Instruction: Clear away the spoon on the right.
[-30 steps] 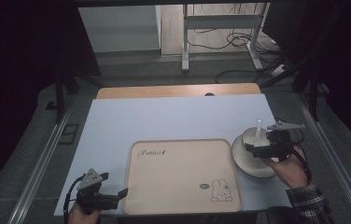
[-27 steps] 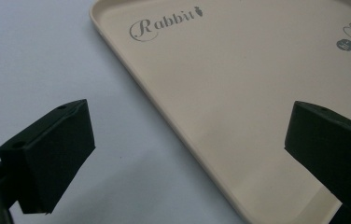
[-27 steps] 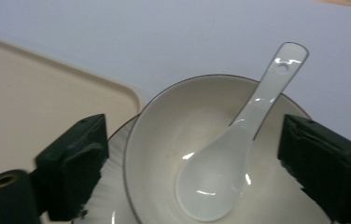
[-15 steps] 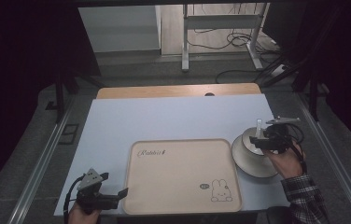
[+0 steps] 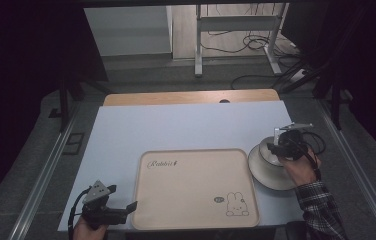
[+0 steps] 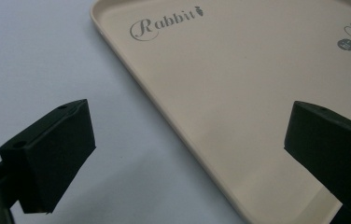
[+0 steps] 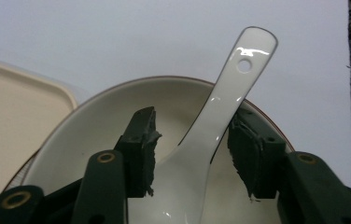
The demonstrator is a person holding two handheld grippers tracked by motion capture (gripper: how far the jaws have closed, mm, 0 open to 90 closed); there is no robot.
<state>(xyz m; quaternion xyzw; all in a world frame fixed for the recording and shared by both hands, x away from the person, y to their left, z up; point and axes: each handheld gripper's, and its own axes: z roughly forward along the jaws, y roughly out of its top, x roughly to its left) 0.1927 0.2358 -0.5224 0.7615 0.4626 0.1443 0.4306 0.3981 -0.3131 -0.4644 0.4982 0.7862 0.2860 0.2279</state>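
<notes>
Beige plastic is the tray [image 5: 196,187], which lies flat on the white table [image 5: 186,125] near the front edge. It has the word "Rabbit" printed at one corner and a small rabbit drawing at the opposite corner.

Left gripper [image 5: 126,209] is at the front left of the table, held by the left hand [image 5: 88,230], and it points toward the left edge of the tray. In the left gripper view its two black jaws are spread wide, with nothing between them; one jaw is over the table and the other is over the tray [image 6: 257,93]. I cannot tell if the jaws touch the surface.

To the right of the tray, just beside it, stands a white bowl [image 5: 271,150] on a white plate [image 5: 271,175]. The right gripper [image 5: 278,145] is above the bowl, held by the right hand [image 5: 301,167] with a checked sleeve [image 5: 321,205]. In the right gripper view the jaws reach into the bowl [image 7: 99,121], which has a thin brown rim. A white ceramic spoon [image 7: 215,121] lies between them, its handle rising over the far rim, with a small hole near the end. The jaws are partly open on both sides of the spoon; the right jaw seems to touch the handle, the left jaw is apart from it.
</notes>
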